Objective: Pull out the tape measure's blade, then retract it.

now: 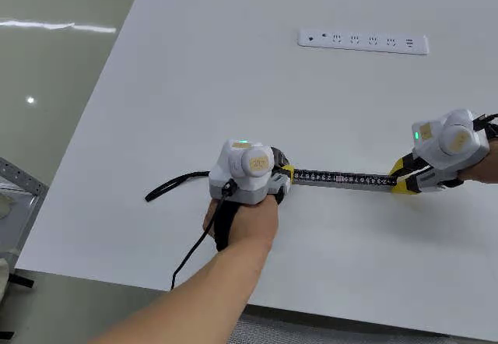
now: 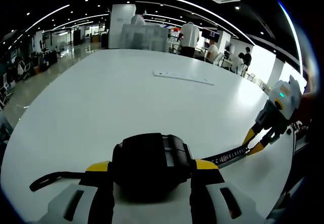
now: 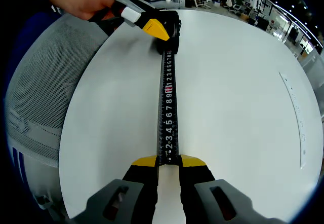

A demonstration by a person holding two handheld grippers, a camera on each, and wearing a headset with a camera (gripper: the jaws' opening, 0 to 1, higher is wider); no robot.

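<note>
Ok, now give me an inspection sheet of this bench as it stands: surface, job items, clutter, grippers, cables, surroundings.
Surface: white table, no marks seen.
Job's things: tape measure case sits on the table. Its blade is drawn out, numbers up, between the two grippers. A black wrist strap trails behind the case.
Clutter: white power strip at the far side, apart from the work, no plugs seen in it.
Grippers: left gripper shut on the case; right gripper shut on the blade's end.
Cables: black cable runs from the left gripper off the near table edge.
Surroundings: glossy floor beside the table; people standing beyond it in an open office.
</note>
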